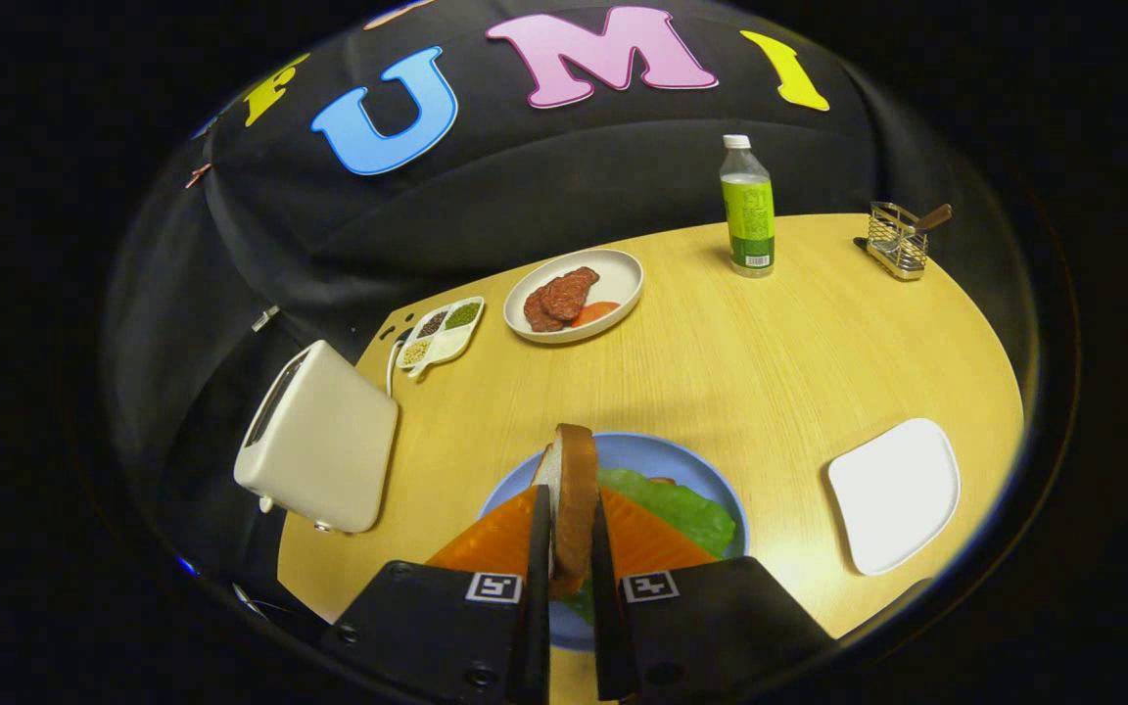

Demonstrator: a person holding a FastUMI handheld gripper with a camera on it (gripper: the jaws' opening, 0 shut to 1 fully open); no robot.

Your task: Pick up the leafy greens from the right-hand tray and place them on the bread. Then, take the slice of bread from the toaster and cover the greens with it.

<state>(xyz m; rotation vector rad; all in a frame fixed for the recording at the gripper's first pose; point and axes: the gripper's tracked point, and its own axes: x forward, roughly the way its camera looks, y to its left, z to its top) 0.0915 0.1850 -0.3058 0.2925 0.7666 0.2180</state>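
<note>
My gripper (571, 543) is shut on a slice of bread (574, 490), which stands on edge between the two fingers. Directly below it lies a blue plate (662, 455) with leafy greens (681, 509) spread on it; whatever lies under the greens is hidden by the fingers. The white toaster (319, 441) stands to the left at the table's edge, its slot facing away. A white square tray (895, 494) sits bare to the right of the plate.
Beyond the plate, a white oval dish (623, 279) holds meat slices and something orange. A small divided dish of seeds (442, 333) sits near the toaster. A green-labelled bottle (747, 208) and a wire holder (897, 240) stand at the far side.
</note>
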